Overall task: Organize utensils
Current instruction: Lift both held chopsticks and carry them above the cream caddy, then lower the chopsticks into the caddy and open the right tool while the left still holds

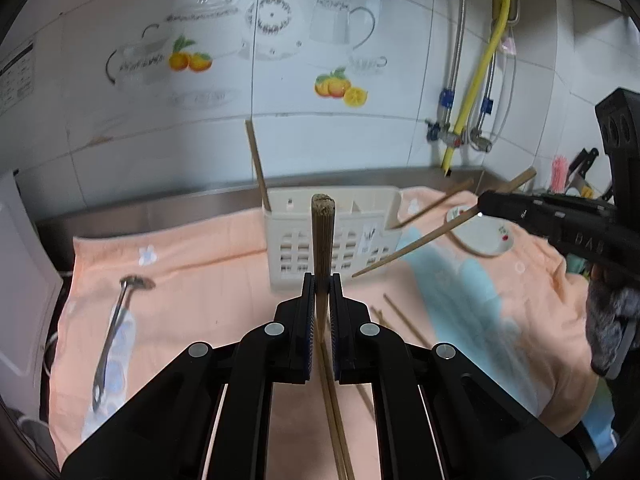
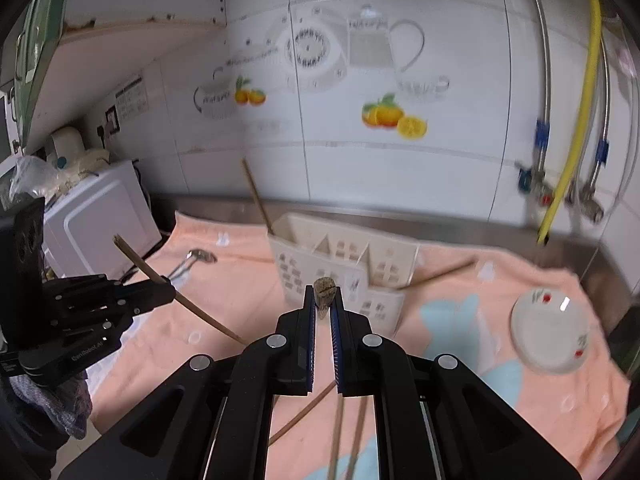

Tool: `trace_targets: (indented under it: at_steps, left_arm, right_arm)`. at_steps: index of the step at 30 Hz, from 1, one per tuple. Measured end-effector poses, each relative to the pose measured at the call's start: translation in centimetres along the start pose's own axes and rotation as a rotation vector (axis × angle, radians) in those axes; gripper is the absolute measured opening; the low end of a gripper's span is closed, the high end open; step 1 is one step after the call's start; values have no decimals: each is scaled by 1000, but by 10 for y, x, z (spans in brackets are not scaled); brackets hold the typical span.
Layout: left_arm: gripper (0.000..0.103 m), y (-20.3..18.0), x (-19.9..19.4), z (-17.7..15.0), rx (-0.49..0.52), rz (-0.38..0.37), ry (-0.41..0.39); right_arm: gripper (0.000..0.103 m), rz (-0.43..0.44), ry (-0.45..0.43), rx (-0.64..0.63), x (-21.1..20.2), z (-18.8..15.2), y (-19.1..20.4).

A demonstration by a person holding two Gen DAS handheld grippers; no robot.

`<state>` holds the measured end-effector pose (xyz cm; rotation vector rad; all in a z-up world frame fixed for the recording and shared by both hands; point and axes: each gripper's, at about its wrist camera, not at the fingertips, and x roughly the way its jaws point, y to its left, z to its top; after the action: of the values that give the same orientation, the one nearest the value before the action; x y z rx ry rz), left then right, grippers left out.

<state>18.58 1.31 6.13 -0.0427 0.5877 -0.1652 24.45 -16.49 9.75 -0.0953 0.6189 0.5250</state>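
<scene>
1. A peach-pink towel [image 1: 208,280] with a pale blue print covers the steel counter, and everything else lies or stands on it.
2. A cream plastic utensil caddy [image 2: 320,264] with slotted walls stands near the back wall. Dividers split it into compartments. One wooden chopstick [image 1: 258,168] leans up out of its left end compartment; the other compartments show nothing inside, as far as the views reveal.
3. A small white saucer [image 2: 550,332] with red cherry marks sits right of the caddy, well apart from it, with nothing in it.
4. A metal ladle [image 1: 116,320] lies on the towel left of the caddy.
5. The left gripper [image 1: 322,280] is pinched tight on a chopstick [image 1: 323,232], held above the towel in front of the caddy.
6. The right gripper [image 2: 323,292] is likewise clamped narrow on another chopstick [image 2: 323,286], its blunt end poking out just past the tips.
7. Several loose chopsticks [image 1: 400,320] lie on the towel in front of the caddy, and one more [image 2: 440,272] lies beside the caddy's right end.
</scene>
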Motion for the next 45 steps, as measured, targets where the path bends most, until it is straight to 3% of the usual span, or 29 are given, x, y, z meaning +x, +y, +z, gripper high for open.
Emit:
trace_targets:
  at_steps: [12, 21, 35, 45]
  left_arm:
    - [6, -8, -11, 84, 54, 11, -150]
    - [6, 2, 16, 116, 31, 48, -170]
    - [6, 32, 77, 98, -33, 70, -74]
    - [6, 43, 92, 86, -46, 70, -37]
  right_arm:
    - [7, -73, -15, -25, -18, 59, -28]
    - [7, -84, -71, 10, -13, 79, -41]
    - [7, -145, -237, 39, 28, 122, -42]
    - [7, -170, -214, 105, 79, 106, -55]
